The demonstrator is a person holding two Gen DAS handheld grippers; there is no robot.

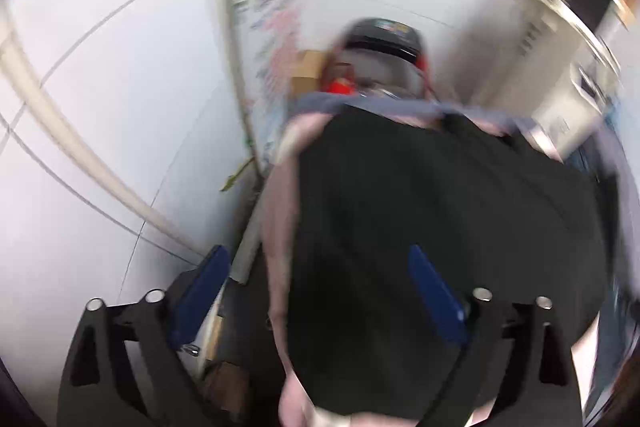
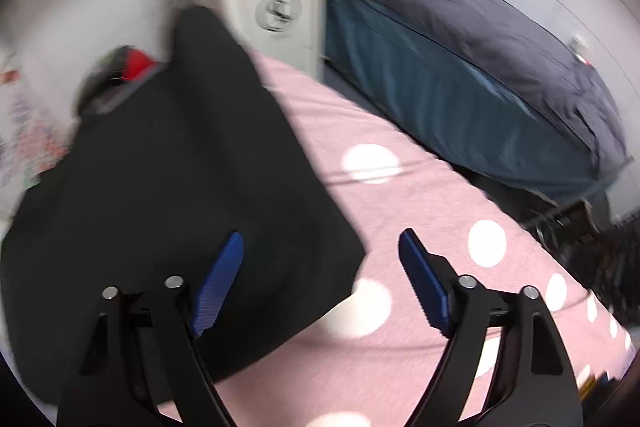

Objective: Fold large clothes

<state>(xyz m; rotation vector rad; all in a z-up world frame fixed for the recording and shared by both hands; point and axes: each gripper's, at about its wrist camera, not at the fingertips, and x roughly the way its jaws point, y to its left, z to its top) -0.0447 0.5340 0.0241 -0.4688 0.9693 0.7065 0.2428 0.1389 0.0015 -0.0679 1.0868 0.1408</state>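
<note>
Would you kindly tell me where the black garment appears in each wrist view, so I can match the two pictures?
Left wrist view: the black garment fills the centre and lower right, lying on the pink cloth.
Right wrist view: the black garment covers the left half, its corner reaching the middle, on the pink white-dotted cloth.
Shared landmark: the blurred black-and-red object beyond the garment's far edge.

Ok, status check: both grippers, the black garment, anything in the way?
Left gripper open, empty. Right gripper open, empty. Black garment lies flat on the pink polka-dot sheet, neither gripper touching it. Nothing on the garment; frames blurred.
</note>
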